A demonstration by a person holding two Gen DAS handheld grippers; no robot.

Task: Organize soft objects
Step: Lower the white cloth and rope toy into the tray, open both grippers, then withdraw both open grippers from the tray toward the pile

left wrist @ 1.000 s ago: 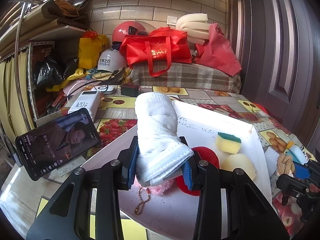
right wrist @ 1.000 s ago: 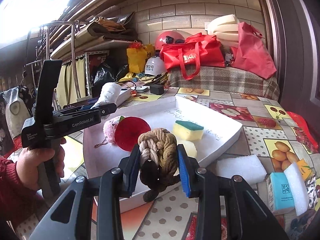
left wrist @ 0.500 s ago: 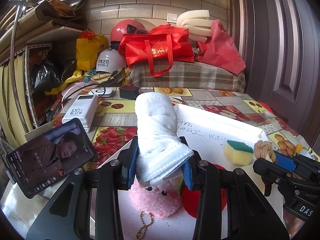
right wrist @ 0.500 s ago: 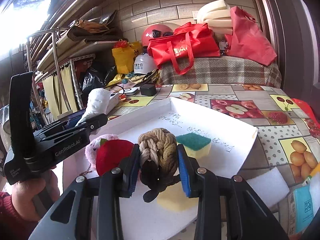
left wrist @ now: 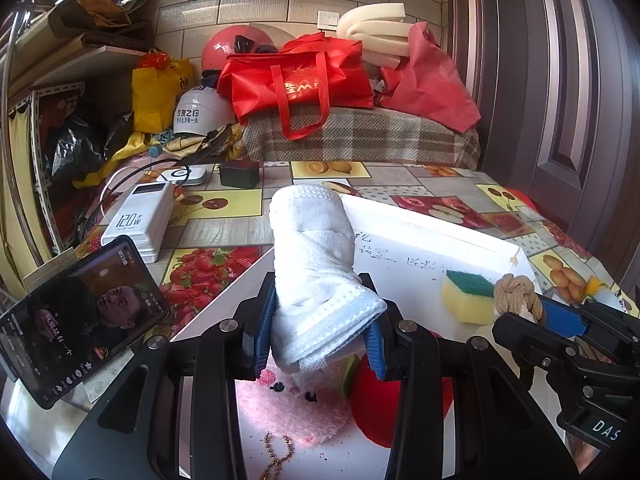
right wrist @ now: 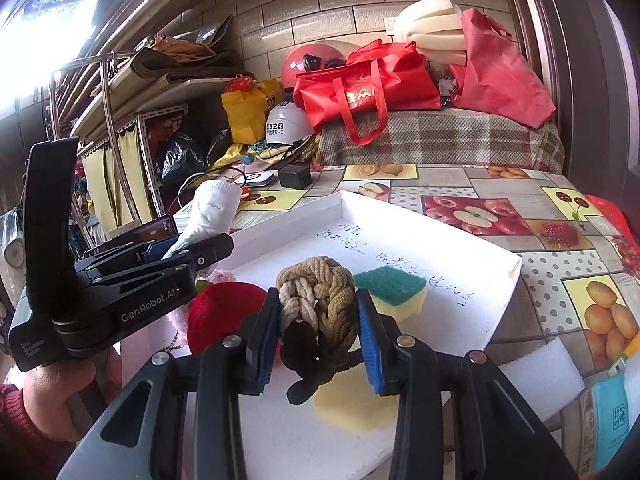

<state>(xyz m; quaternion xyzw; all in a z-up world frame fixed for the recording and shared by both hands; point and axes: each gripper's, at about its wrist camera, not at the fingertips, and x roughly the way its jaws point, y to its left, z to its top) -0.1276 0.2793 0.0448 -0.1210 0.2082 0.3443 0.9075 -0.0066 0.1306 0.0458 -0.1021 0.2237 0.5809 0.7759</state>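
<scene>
Versus a second ago: in the left view the right gripper (left wrist: 520,300) is now seen much closer in, over the tray's (left wrist: 432,222) right part, where earlier only its edge showed at the far right, off the tray. The pink plush (left wrist: 296,400) is now seen directly under the left gripper (left wrist: 320,332); earlier it was mostly hidden there. In the right view the sponge (right wrist: 390,290) now sits just behind the rope knot (right wrist: 316,304), where before it was seen further off to the right.

Left gripper: pressed onto the towel roll (left wrist: 312,256), pads on its lower end. The roll is stuck up and forward from the jaws, over the tray's left edge, clear of the surface.

Right gripper (right wrist: 316,344): rope knot pinched between the blue pads (right wrist: 368,344), dark tail hung below the jaws. The knot is held above the tray floor, with a yellow foam piece (right wrist: 352,404) beneath it.

In the tray: sponge green side up near the handwriting, a red round item (right wrist: 224,312) touching the pink plush at the left, bead chain (left wrist: 276,452) trailing at the near edge.

The left tool's grip is wrapped by a hand (right wrist: 60,392) with a red sleeve (right wrist: 16,436).

Outside the tray, on the fruit-print cloth (right wrist: 480,216): a white foam block (right wrist: 540,372) at the right.
</scene>
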